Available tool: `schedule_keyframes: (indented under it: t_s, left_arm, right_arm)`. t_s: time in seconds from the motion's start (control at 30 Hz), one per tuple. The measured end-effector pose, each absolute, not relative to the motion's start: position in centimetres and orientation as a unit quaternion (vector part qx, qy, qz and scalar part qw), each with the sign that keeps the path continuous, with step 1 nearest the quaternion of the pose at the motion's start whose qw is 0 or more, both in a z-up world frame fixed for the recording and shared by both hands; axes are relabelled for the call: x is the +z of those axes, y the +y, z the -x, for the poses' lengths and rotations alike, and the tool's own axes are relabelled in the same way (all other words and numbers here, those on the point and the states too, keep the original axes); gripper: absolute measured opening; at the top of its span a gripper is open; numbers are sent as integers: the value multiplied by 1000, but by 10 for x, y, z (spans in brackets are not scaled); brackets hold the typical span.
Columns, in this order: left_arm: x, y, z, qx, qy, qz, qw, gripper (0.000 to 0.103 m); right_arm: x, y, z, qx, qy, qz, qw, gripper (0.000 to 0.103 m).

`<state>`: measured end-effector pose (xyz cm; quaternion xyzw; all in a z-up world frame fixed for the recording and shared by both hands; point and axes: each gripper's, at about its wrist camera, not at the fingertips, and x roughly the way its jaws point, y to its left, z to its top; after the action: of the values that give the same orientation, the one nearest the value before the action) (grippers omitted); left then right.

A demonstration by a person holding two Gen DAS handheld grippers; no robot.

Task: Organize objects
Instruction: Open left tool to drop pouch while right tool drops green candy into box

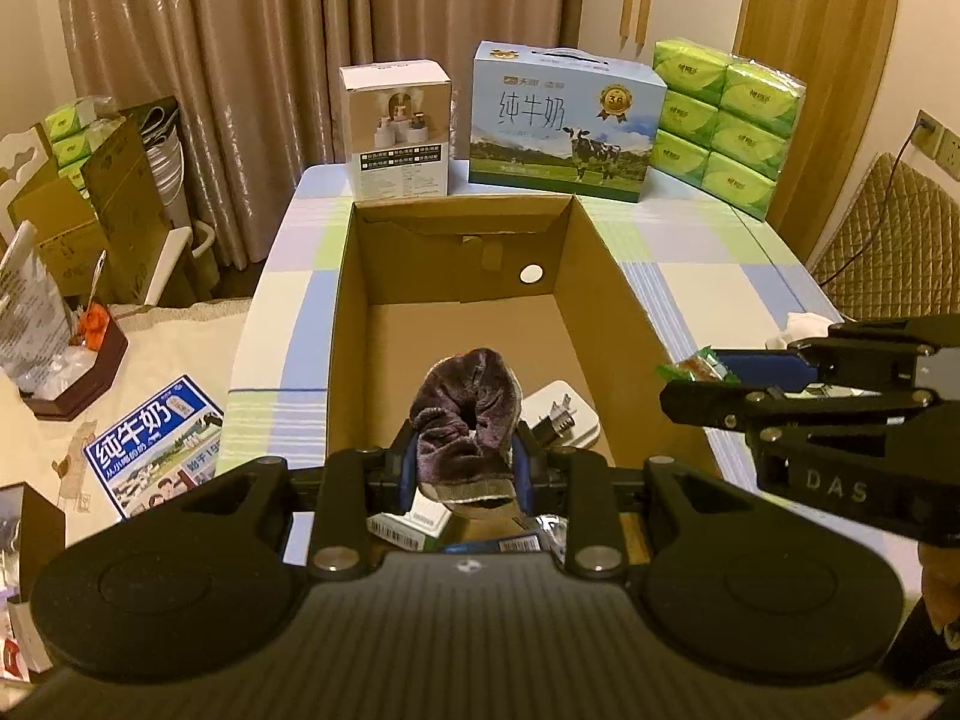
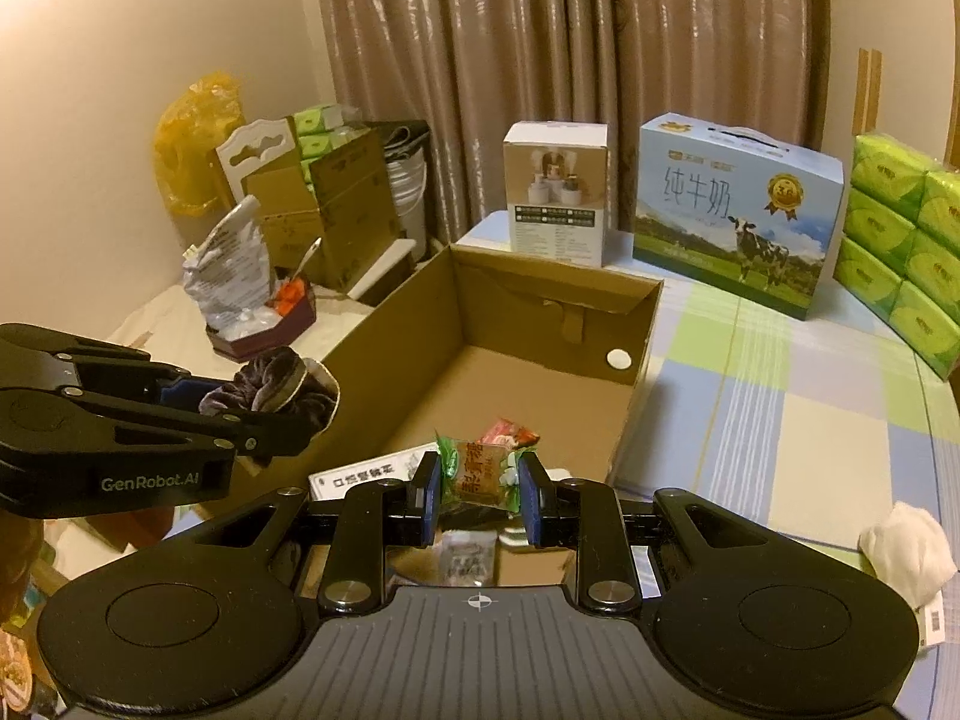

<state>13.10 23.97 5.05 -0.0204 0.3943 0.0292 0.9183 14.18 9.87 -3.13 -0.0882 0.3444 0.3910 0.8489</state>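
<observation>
Left gripper point(image 1: 462, 471) jaws clamp a dark purple plush sock point(image 1: 465, 426) above the open brown cardboard box point(image 1: 606, 276). Right gripper point(image 2: 479, 495) jaws pinch a clear-wrapped snack packet point(image 2: 479, 476) over the box's near edge.

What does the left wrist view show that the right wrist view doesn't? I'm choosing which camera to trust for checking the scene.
Only the left wrist view: a blue-and-white milk leaflet lying left of the table, and a white charger plug in the box. Only the right wrist view: a yellow plastic bag by the wall. Both: the open brown cardboard box, the left gripper shut on a purple velvet scrunchie, and the right gripper shut on a green-wrapped snack.
</observation>
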Motion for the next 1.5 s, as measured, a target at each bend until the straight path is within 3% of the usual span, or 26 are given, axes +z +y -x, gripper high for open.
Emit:
schedule_keyframes:
  t_s: [0.13,0.2,0.23,0.63,0.7,0.73,0.77,1.3,1.5]
  left_arm:
    - [47,242,-144,27,395,19,918,29]
    - [44,244,-149,27,391,24,919,43]
    - [43,246,-152,29,390,28,920,56]
    - [37,256,-141,43,393,31,918,56]
    - [38,258,-138,48,392,32,918,56]
    - [39,259,-137,49,391,33,918,56]
    - [40,260,-136,51,390,34,919,56]
    - [50,243,-97,59,373,43,925,84]
    - [54,221,-79,56,365,47,928,96]
  right_arm:
    - [-33,99,-150,385,350,76,850,24]
    - [-34,99,-153,384,352,76,850,24]
    - [-35,98,-154,383,353,77,850,24]
    - [-36,102,-155,402,350,59,844,25]
    - [-35,103,-156,409,347,51,842,52]
    - [-34,101,-157,409,344,43,844,77]
    - [-32,99,-158,409,338,35,847,80]
    - [-25,23,-130,352,348,11,868,85]
    - [-26,-3,-101,334,346,35,876,96]
